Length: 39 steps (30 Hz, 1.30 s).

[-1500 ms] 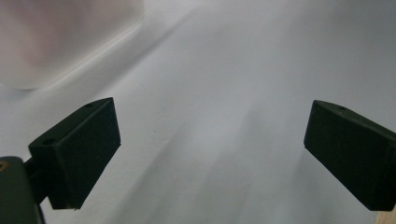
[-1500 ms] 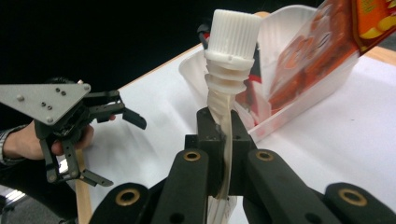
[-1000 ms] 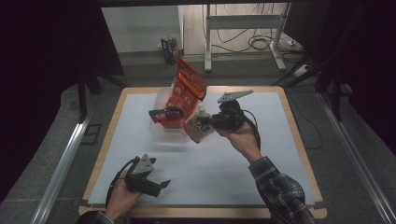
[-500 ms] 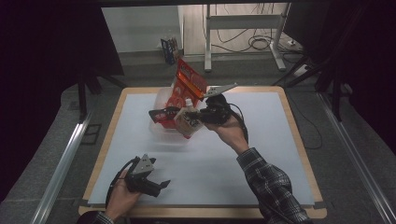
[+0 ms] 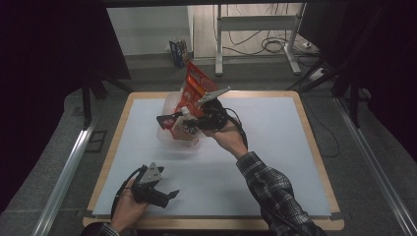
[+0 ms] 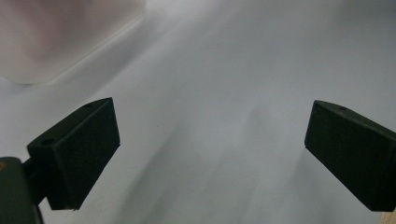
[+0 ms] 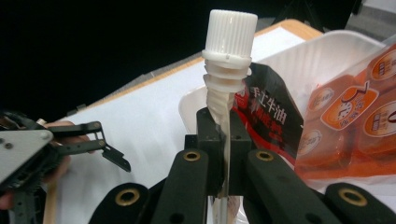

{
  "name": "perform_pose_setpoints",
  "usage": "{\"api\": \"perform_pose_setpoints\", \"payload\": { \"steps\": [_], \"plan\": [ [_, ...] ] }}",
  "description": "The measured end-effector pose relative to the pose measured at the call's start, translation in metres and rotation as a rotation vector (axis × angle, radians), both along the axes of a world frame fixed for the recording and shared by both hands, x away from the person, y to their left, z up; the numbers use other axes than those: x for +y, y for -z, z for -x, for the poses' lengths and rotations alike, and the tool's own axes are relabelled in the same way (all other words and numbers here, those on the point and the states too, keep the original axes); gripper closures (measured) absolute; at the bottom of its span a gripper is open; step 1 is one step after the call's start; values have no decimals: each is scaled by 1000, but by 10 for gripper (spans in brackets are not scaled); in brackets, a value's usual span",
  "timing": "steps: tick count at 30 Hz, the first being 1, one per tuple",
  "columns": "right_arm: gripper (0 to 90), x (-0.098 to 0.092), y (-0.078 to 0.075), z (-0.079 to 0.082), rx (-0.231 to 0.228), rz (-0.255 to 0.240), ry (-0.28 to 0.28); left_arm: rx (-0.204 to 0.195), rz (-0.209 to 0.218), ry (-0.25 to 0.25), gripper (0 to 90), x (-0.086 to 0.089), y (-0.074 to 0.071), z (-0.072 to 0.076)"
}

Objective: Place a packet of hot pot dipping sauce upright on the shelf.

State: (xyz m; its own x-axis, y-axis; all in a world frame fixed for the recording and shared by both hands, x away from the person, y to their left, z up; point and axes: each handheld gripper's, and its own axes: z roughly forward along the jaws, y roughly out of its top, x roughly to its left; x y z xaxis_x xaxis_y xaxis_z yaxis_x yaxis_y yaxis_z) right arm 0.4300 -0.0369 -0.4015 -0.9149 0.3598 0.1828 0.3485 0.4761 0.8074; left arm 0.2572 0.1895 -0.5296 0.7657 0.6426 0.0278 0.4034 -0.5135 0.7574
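R gripper (image 7: 223, 140) clamped on spout pouch (image 7: 229, 93), over clear tray (image 5: 169, 105). L gripper (image 6: 210, 144) jaws wide apart, nothing between, above white mat (image 6: 224, 70).

Count of things on the worktop

Two tongs: the left tongs (image 5: 173, 193) and the right tongs (image 7: 223, 135), one in each of the person's two hands. One spouted pouch (image 7: 261, 112) with one white screw cap (image 7: 232, 31). One orange snack bag (image 5: 193, 89), printed with several round orange pieces that cannot be counted exactly. One clear plastic tub (image 5: 169, 104). One worktop (image 5: 275, 147) under them all, with one white mat (image 5: 221, 177) over it.
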Motion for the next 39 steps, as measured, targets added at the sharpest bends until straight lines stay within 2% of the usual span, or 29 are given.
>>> {"api": "perform_pose_setpoints", "payload": {
  "steps": [11, 24, 36, 39],
  "plan": [
    [870, 15, 20, -4, 21, 87, -3, 0, -6, -1, 31, 0, 0, 0],
    [864, 33, 27, -6, 20, 81, 4, 0, -11, -1, 31, -1, 0, 0],
    [858, 53, 35, -4, -30, 94, 3, 3, -14, 2, 31, -1, 0, 0],
    [816, 56, 38, -3, -42, 116, -6, 2, -14, 1, 31, -1, 1, 0]
  ]
}}
